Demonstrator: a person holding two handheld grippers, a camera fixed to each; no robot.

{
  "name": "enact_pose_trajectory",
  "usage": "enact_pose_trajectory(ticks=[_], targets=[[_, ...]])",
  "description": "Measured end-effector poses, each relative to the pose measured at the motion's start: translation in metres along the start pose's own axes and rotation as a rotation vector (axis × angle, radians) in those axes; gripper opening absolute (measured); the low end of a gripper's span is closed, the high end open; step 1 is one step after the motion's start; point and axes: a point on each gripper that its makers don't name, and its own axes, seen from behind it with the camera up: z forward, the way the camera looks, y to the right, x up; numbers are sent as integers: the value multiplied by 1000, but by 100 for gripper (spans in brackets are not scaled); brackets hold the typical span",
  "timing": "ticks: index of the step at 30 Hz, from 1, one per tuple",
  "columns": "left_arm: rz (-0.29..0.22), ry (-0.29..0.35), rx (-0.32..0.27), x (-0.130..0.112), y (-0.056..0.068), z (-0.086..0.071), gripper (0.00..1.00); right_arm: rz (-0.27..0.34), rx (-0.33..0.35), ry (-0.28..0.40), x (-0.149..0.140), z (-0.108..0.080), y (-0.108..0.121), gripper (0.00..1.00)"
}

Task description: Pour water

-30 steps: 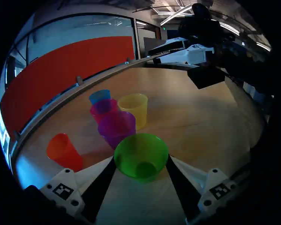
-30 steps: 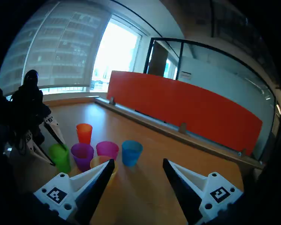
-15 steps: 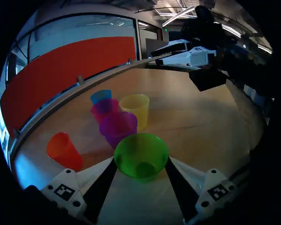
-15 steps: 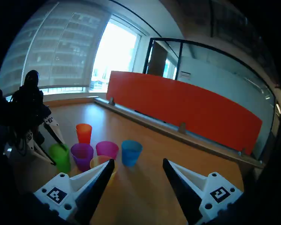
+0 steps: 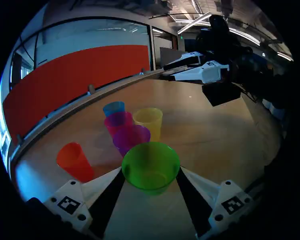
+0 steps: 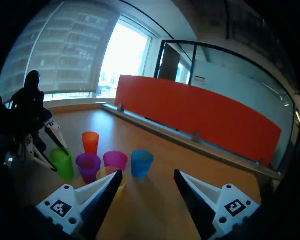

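six cups (image 5: 131, 138), green cup (image 5: 151, 164) — in left gripper (image 5: 150, 172)

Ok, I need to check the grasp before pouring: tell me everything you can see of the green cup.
The green cup looks like translucent plastic, tapered, with its wide rim up, and it is upright. It sits between the two fingers of the left gripper, which press on its sides. The purple cup stands close beside it. Whether it holds water, or is clear of the table, I cannot tell.
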Motion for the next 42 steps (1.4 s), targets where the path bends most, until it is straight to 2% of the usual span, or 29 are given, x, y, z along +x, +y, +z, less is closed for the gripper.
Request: enact_pose_trajectory(ticks=[12, 24, 35, 42], targets=[[6, 27, 27, 9, 1, -19, 86, -15, 28, -23, -1, 18, -4, 100], [-30, 60, 64, 13, -4, -37, 86, -21, 54, -60, 0, 46, -3, 100], [-46, 132, 110, 30, -10, -58, 87, -16, 77, -84, -4, 69, -2, 100], [-57, 166, 140, 39, -13, -71, 87, -38, 99, -113, -9, 80, 0, 100]])
